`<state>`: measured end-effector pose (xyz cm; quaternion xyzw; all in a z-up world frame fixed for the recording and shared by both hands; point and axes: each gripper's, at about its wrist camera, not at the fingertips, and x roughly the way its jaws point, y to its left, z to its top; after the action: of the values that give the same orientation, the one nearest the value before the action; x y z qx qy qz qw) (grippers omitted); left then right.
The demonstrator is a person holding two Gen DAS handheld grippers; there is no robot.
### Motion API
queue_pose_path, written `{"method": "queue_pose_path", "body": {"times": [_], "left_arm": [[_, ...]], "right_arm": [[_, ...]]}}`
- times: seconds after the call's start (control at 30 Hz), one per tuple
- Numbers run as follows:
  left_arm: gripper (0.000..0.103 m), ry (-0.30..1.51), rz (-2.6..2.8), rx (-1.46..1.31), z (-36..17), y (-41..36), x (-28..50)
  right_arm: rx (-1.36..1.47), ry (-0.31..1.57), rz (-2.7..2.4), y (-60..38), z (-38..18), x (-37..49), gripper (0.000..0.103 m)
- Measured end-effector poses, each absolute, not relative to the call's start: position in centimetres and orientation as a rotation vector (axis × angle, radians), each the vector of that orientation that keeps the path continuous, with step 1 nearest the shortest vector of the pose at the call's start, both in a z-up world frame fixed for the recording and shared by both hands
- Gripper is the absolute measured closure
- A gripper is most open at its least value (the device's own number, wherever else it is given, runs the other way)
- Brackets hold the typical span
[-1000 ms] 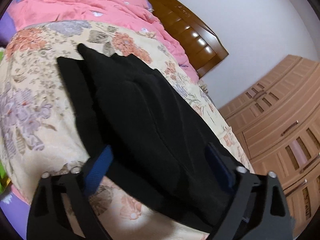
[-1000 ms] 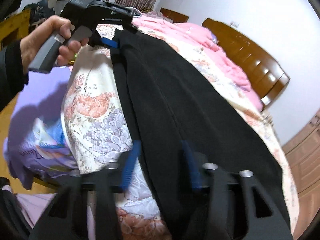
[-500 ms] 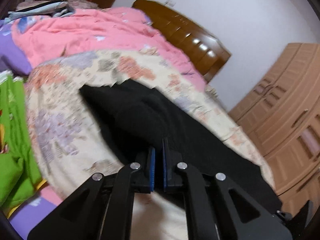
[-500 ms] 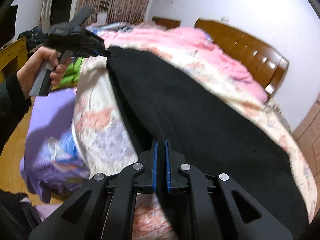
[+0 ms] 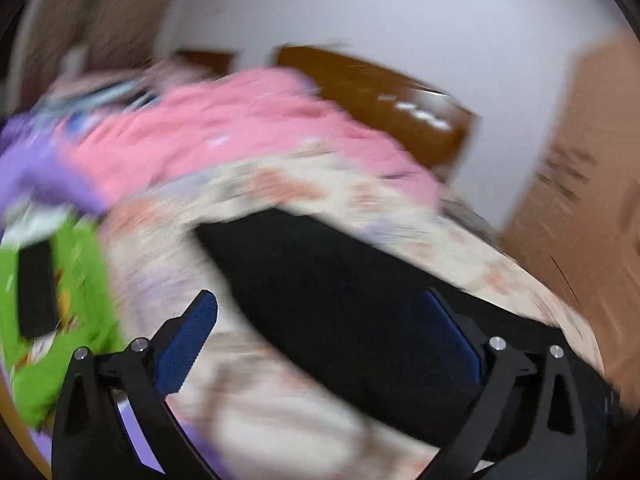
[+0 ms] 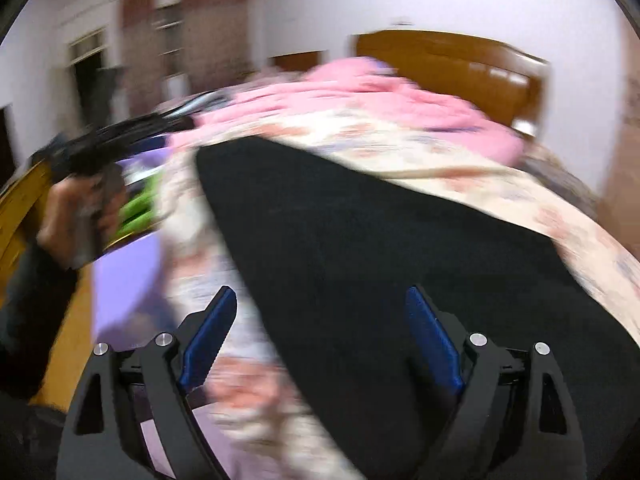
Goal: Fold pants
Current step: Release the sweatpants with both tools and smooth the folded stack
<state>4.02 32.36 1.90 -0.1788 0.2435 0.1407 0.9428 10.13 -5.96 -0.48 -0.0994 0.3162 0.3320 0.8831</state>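
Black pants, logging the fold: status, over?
Left gripper and right gripper opening, nothing pinched. Black fabric pants flat on the floral bedspread. Pink quilt beyond, clear of the fold.

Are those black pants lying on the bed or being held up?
Lying on the bed: the black pants rest flat on the floral bedspread, no pads pressing them.

pants [image 6: 360, 240]: matt black cloth, soft
bedsheet [image 5: 280, 392]: floral printed cloth
quilt [image 5: 240, 128]: pink cloth
headboard [image 6: 460, 64]: glossy brown wood
left gripper [image 5: 324, 344]: matt black plastic, ribbed blue pads, metal screws
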Motion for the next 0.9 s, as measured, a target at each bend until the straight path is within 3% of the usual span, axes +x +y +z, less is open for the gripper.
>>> {"method": "queue_pose_path", "body": {"times": [0.17, 0.37, 0.5, 0.7, 0.9], "left_arm": [[0.002, 0.6, 0.143, -0.112, 3.2, 22.8, 12.4], [0.002, 0.733, 0.119, -0.085, 0.4, 19.9, 24.0], [0.001, 0.919, 0.11, -0.078, -5.5, 20.3, 26.8], [0.002, 0.866, 0.145, -0.235, -5.4, 23.0, 26.2], [0.002, 0.871, 0.166, -0.216, -5.6, 22.9, 26.4]], "right_arm": [[-0.104, 0.738, 0.545, -8.9, -1.4, 14.3, 0.015], [-0.119, 0.903, 0.536, -10.0, -5.7, 16.1, 0.014], [-0.16, 0.898, 0.52, -10.4, -5.7, 15.4, 0.008], [-0.156, 0.777, 0.524, -9.6, -3.2, 12.4, 0.007], [-0.35, 0.908, 0.643, -4.0, -6.0, 11.2, 0.005]]}}
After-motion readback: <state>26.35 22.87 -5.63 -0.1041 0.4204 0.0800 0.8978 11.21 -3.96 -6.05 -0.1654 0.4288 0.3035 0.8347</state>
